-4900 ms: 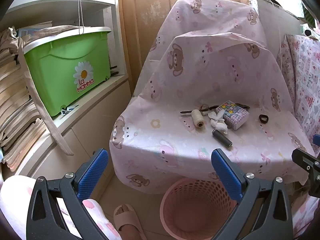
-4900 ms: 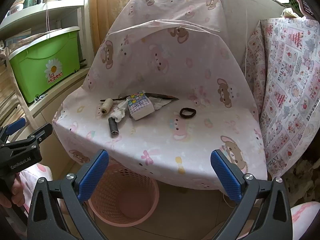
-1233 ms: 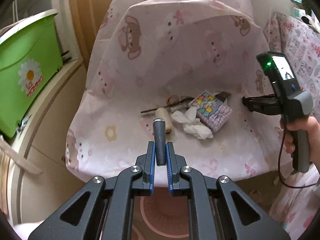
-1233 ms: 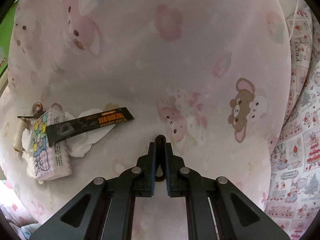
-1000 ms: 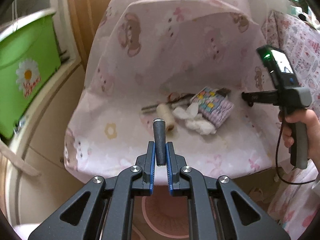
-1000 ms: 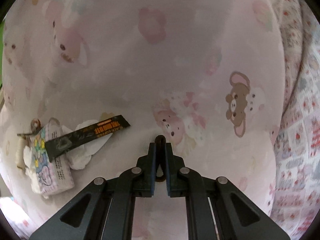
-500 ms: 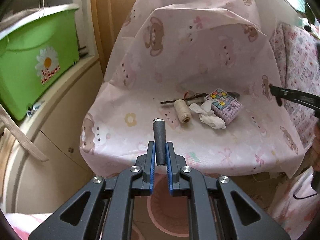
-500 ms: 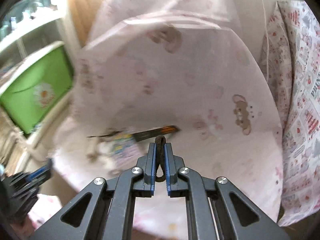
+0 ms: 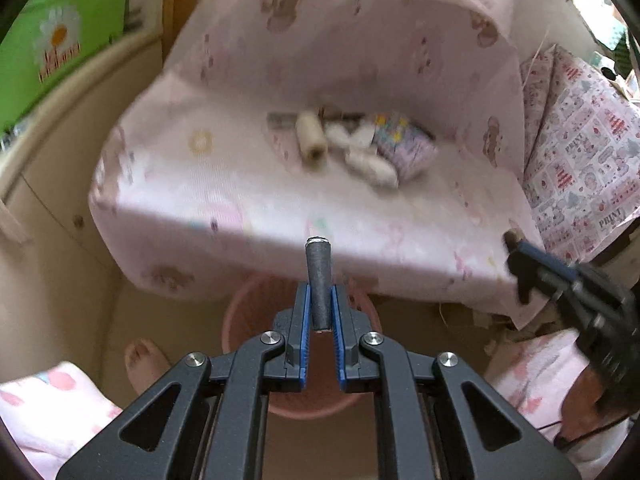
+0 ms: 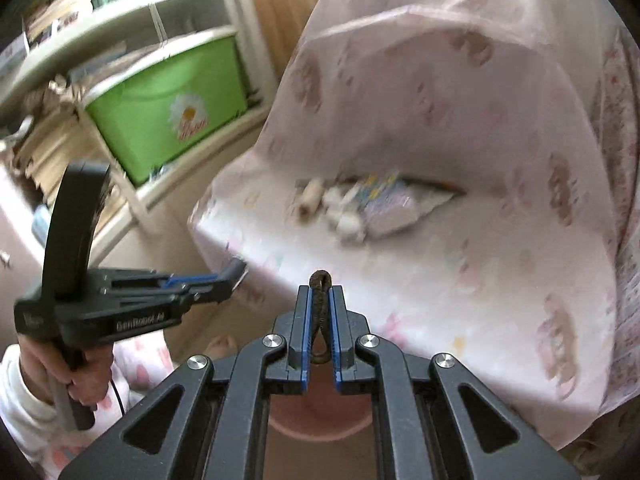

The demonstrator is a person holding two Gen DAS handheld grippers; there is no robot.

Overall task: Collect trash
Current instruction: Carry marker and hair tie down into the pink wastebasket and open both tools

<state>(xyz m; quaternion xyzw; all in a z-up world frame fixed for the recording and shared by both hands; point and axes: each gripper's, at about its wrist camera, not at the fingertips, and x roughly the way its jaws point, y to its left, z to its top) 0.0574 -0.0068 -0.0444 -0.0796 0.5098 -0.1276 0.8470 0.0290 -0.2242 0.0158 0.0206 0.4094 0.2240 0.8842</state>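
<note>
- Since the previous frames, the right gripper (image 10: 319, 308) had swung away from the draped seat (image 9: 224, 184) to above the pink basket (image 9: 240, 316), clenched on a dark hair tie (image 10: 320, 280).
- Left gripper (image 9: 319, 308) gripped a dark thread spool (image 9: 319, 280) above the basket.
- Cream spool (image 9: 310, 140), crumpled tissues (image 9: 368, 160) and a tissue pack (image 9: 404, 146) lay on the seat.

Basket (image 9: 248, 320) below chair (image 9: 240, 184), before its front edge

Pink bin (image 9: 244, 320) mouth open below; chair seat edge (image 9: 240, 228) overhangs its far rim
</note>
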